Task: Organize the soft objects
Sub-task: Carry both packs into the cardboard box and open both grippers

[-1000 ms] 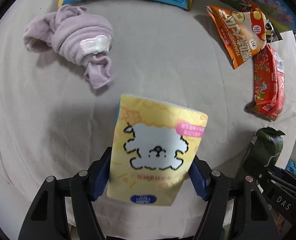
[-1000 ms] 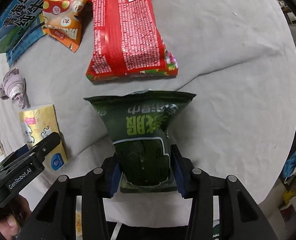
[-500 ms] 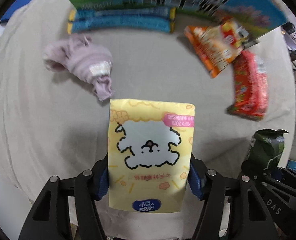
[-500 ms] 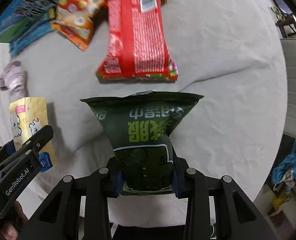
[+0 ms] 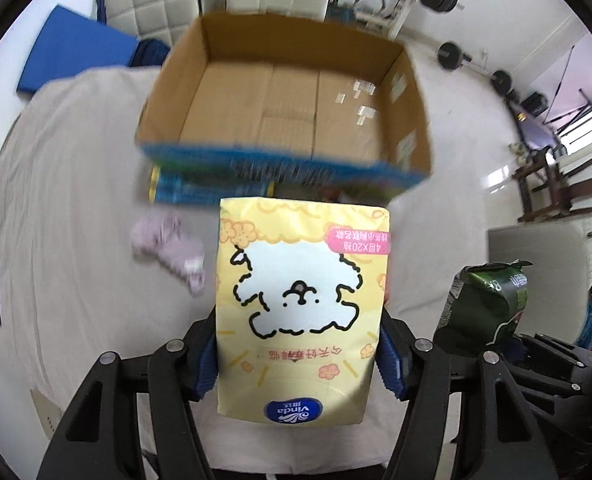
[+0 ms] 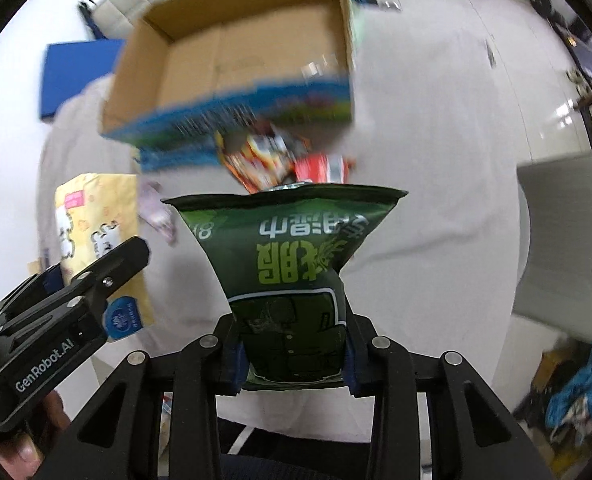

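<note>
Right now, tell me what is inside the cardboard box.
The cardboard box shows only its bare brown floor, with a few bits of clear tape on the right. Its near wall hides the floor strip just behind it.

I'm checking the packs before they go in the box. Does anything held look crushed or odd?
The green snack bag is pinched to a narrow waist in the right gripper, flaring above. The yellow tissue pack in the left gripper keeps its shape. Both are held upside down. The cardboard box looks intact.
</note>
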Action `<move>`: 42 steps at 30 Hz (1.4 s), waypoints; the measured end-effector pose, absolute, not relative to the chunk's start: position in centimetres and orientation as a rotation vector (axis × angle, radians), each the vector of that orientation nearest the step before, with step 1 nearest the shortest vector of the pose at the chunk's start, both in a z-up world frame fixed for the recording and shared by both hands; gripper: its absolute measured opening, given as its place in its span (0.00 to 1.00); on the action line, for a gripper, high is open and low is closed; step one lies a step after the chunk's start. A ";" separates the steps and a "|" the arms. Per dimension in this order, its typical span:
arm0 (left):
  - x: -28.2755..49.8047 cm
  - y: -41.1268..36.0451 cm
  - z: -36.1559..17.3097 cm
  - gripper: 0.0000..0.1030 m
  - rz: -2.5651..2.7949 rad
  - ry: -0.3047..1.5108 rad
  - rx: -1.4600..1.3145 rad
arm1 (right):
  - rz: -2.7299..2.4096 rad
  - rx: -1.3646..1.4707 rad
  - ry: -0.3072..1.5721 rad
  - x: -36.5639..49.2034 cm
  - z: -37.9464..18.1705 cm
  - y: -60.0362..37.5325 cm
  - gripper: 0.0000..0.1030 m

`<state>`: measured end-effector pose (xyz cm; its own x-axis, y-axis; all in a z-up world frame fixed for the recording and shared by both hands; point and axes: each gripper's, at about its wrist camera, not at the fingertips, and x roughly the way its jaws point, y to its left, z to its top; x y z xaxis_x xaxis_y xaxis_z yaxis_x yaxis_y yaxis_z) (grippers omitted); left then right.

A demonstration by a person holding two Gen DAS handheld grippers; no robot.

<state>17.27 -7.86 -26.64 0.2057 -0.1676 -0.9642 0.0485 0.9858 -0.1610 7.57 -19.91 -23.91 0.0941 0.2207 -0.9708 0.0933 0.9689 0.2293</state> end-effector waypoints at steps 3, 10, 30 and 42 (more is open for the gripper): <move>19.7 -7.0 -23.9 0.60 -0.163 1.329 -0.108 | 0.117 0.237 1.430 10.5 -21.3 -20.2 0.36; 28.7 -7.0 -23.0 0.60 -0.201 1.358 -0.081 | 0.097 0.203 1.386 18.5 -18.9 -20.6 0.36; 46.6 -9.0 -33.8 0.60 -0.291 1.601 -0.182 | 0.041 0.194 1.527 40.3 -33.7 -20.1 0.36; 48.0 -9.7 -35.4 0.61 -0.269 1.642 -0.136 | 0.041 0.139 1.555 43.3 -36.8 -19.0 0.48</move>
<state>47.99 -9.73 -35.42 -0.0914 -0.2481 -0.9644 0.0726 0.9642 -0.2549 43.30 -19.03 -36.76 0.0171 0.1138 -0.9934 0.0615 0.9915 0.1146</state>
